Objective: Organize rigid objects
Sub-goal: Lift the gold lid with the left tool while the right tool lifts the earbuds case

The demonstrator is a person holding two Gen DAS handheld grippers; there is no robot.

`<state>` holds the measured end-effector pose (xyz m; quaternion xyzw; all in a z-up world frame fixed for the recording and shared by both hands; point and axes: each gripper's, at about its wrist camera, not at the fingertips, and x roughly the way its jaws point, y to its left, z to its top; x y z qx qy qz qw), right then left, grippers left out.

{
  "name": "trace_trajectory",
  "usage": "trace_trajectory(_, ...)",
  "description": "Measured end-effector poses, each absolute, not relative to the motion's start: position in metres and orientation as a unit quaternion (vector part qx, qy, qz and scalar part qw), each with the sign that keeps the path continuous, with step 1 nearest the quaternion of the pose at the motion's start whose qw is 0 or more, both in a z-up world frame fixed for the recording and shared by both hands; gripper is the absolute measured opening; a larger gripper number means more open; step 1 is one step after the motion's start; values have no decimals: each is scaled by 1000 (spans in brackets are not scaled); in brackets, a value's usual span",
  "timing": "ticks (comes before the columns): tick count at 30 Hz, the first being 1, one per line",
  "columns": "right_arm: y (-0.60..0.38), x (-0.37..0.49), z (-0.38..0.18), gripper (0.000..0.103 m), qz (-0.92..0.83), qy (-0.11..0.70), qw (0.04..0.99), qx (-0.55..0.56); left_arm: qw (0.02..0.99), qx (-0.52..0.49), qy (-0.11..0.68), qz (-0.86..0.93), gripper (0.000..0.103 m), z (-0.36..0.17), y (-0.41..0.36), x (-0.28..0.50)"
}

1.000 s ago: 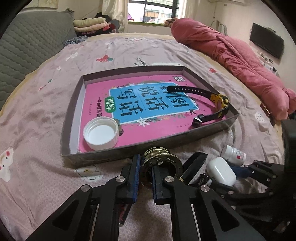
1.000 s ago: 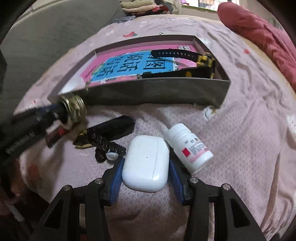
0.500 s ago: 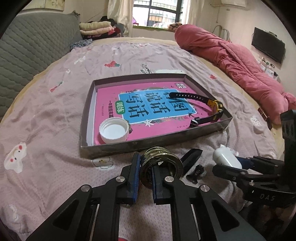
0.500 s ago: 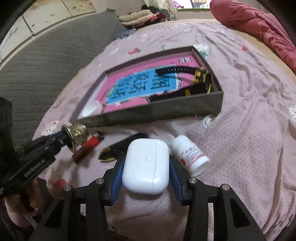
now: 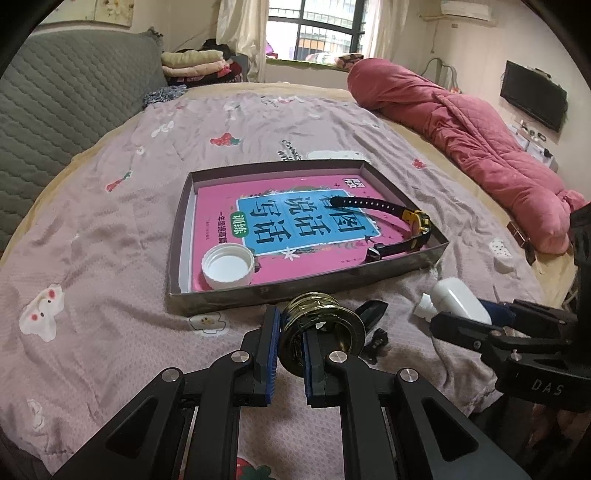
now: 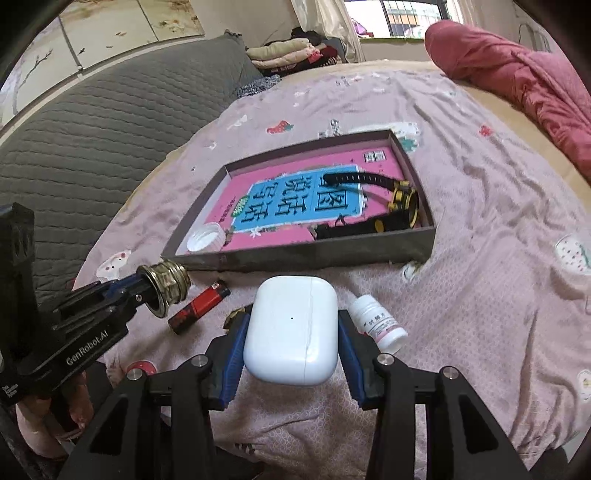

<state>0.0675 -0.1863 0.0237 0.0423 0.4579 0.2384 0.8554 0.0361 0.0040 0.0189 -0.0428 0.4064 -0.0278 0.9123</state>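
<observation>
Left gripper point(image 5: 288, 345) is clamping the brass threaded fitting point(image 5: 319, 328) and the right gripper point(image 6: 291, 345) is squeezing the white earbud case point(image 6: 291, 328), both held above the bedsheet. The shallow box point(image 5: 295, 293) is sitting just ahead on the far side, and the left one looks nearer to its near wall, so it probably goes in first.

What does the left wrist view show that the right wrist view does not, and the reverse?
Only the left wrist view shows the wall television and the window head-on. Only the right wrist view shows the red lighter on the bedsheet and the label on the small white bottle. Both show the tray holding a pink book, white cap and watch, the left gripper clamping the brass fitting, and the right gripper clamping the white earbud case.
</observation>
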Motion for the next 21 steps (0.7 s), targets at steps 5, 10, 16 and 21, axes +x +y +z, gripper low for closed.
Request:
trace_trajectory(5,-184,68,33,46,237,446,862,37,914,-43,404,-22,11,23,6,33)
trace_trajectory(10,-183,69,40,46,237,440,866,38,915,-44,401,-15,11,27,8,31)
trace_trajectory(16,-182,67,48,46,238,432,869,40,916,-42,399,-10,11,32,7,26)
trace_trajectory(21,-179,64,57,46,242,419,875,30,914,-40,403,0,11,37,6,22)
